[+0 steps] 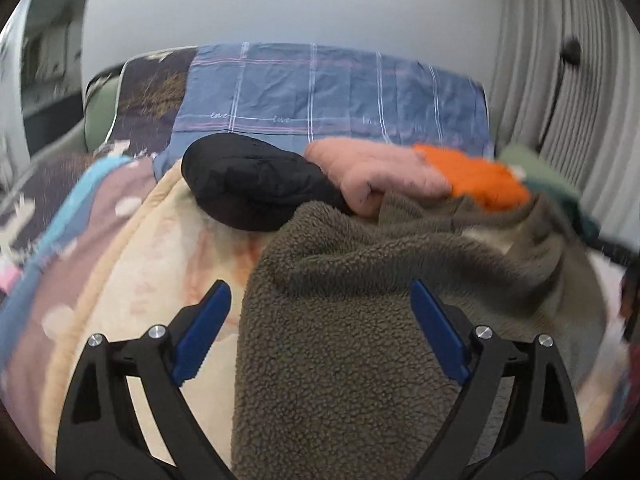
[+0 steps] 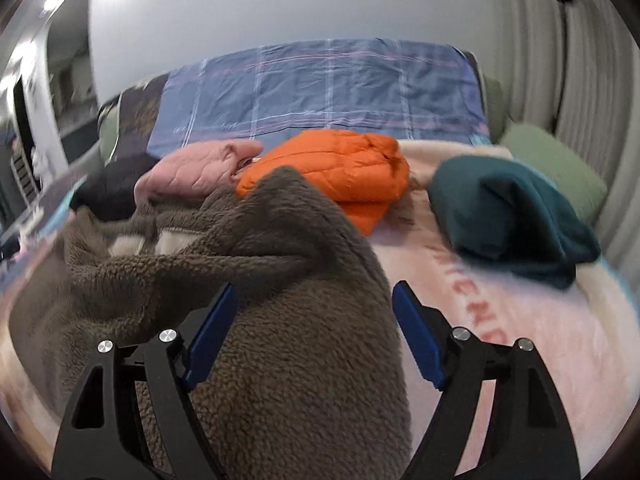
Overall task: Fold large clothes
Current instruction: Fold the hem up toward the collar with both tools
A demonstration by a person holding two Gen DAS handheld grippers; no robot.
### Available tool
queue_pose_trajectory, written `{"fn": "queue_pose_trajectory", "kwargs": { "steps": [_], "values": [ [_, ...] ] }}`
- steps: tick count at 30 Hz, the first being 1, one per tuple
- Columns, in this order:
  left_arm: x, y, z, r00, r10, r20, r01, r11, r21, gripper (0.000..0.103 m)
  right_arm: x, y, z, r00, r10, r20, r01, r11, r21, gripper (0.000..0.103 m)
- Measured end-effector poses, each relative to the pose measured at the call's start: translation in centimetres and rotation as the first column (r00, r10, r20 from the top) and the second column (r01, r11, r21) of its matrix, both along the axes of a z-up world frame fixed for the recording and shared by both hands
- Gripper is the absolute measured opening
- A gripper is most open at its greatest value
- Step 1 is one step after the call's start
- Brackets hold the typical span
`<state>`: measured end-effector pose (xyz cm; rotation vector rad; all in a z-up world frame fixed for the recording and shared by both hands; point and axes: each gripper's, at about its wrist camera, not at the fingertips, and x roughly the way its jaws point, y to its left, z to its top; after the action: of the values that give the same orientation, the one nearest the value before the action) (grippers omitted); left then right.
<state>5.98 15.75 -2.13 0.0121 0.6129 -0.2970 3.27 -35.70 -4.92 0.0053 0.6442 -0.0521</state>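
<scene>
Nearest in the left wrist view, the left gripper [image 1: 320, 320] is seen with its jaws spread wide; the brown fleece garment [image 1: 340, 340] lies below and between them, its left edge running up just inside the left blue pad, and neither pad is seen pressing on it. In the right wrist view, the right gripper [image 2: 312, 328] is likewise held with its jaws spread; the same fleece garment [image 2: 288, 320] fills the space between the pads, its right edge passing close to the right pad, and no pinch is seen. The garment is laid rumpled on a pale pink and cream blanket [image 2: 500, 320], on which reddish printed letters are visible but cannot be read as a word. Beyond the fleece, four more garments are counted in a row across the bed: a black one [image 1: 248, 184], a pink quilted one [image 1: 372, 168], an orange quilted jacket [image 2: 340, 168] that is folded, and a dark teal one [image 2: 508, 212] lying apart on the right. Behind them, a blue plaid cover [image 1: 320, 92] is spread, and the small white script "love" is repeated along one of its stripes. A green cushion [image 2: 556, 168] is seen at the far right, against a ribbed pale curtain [image 2: 580, 80].
</scene>
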Motion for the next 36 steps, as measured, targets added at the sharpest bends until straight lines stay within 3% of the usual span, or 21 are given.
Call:
{"fn": "queue_pose_trajectory", "kwargs": {
  "steps": [2,4,6,10,12,16,18,20,21,22,25,27,30,33,34,36],
  "values": [
    [0.8,-1.0,0.3,1.000,-0.018,0.010,0.018,0.998,0.062,0.085,1.0,0.6,0.1,1.000,0.028,-0.004,-0.028,0.998,-0.049,0.080],
    [2.0,-1.7,0.8,0.999,-0.039,0.014,0.037,0.995,0.091,0.071,2.5,1.0,0.7,0.998,0.060,-0.003,-0.060,0.993,-0.097,0.080],
    [4.1,-2.7,1.8,0.998,-0.064,0.007,0.063,0.993,0.103,0.050,3.7,1.6,1.5,0.996,0.090,0.006,-0.088,0.987,-0.131,0.079],
    [8.2,-5.4,3.0,0.992,-0.124,-0.019,0.125,0.985,0.122,0.044,8.3,3.6,2.7,0.977,0.208,-0.046,-0.212,0.964,-0.160,0.043],
    [10.3,-7.6,2.7,0.980,-0.190,-0.060,0.197,0.971,0.138,0.044,10.5,5.0,2.4,0.951,0.291,-0.101,-0.302,0.946,-0.117,0.035],
    [12.1,-11.8,0.0,0.931,-0.327,-0.162,0.358,0.906,0.228,0.048,13.8,7.4,-0.2,0.879,0.407,-0.251,-0.442,0.891,-0.103,0.037],
    [11.7,-13.2,-2.7,0.894,-0.380,-0.239,0.441,0.844,0.306,0.062,14.1,8.1,-2.1,0.839,0.418,-0.349,-0.497,0.850,-0.174,0.048],
    [10.6,-13.5,-5.2,0.869,-0.402,-0.287,0.489,0.784,0.382,0.065,13.9,7.3,-3.3,0.805,0.430,-0.408,-0.537,0.821,-0.193,0.056],
    [10.1,-13.1,-5.5,0.868,-0.413,-0.276,0.493,0.785,0.376,0.065,13.7,6.6,-3.5,0.792,0.442,-0.420,-0.547,0.820,-0.168,0.058],
    [9.8,-12.3,-5.2,0.871,-0.419,-0.257,0.488,0.804,0.339,0.066,13.5,5.7,-3.4,0.782,0.456,-0.425,-0.551,0.824,-0.130,0.063],
    [10.1,-11.0,-4.7,0.864,-0.417,-0.282,0.488,0.832,0.265,0.076,12.7,4.8,-3.5,0.755,0.470,-0.458,-0.568,0.817,-0.098,0.074],
    [10.0,-10.8,-4.8,0.859,-0.423,-0.289,0.497,0.826,0.267,0.080,12.3,4.5,-3.8,0.751,0.468,-0.466,-0.574,0.811,-0.110,0.075],
    [10.6,-11.1,-5.4,0.857,-0.413,-0.310,0.495,0.826,0.270,0.082,12.7,4.8,-4.8,0.761,0.445,-0.473,-0.545,0.833,-0.093,0.073],
    [10.9,-11.2,-6.1,0.850,-0.405,-0.337,0.494,0.836,0.238,0.081,13.3,5.0,-5.7,0.771,0.432,-0.467,-0.515,0.855,-0.060,0.045],
    [10.9,-11.1,-6.1,0.849,-0.405,-0.339,0.491,0.842,0.224,0.078,13.1,5.1,-5.8,0.787,0.424,-0.448,-0.505,0.860,-0.074,0.031],
    [10.6,-10.9,-6.1,0.837,-0.431,-0.338,0.505,0.845,0.174,0.039,12.7,5.2,-5.5,0.817,0.405,-0.411,-0.477,0.875,-0.085,0.018]
  ]
}}
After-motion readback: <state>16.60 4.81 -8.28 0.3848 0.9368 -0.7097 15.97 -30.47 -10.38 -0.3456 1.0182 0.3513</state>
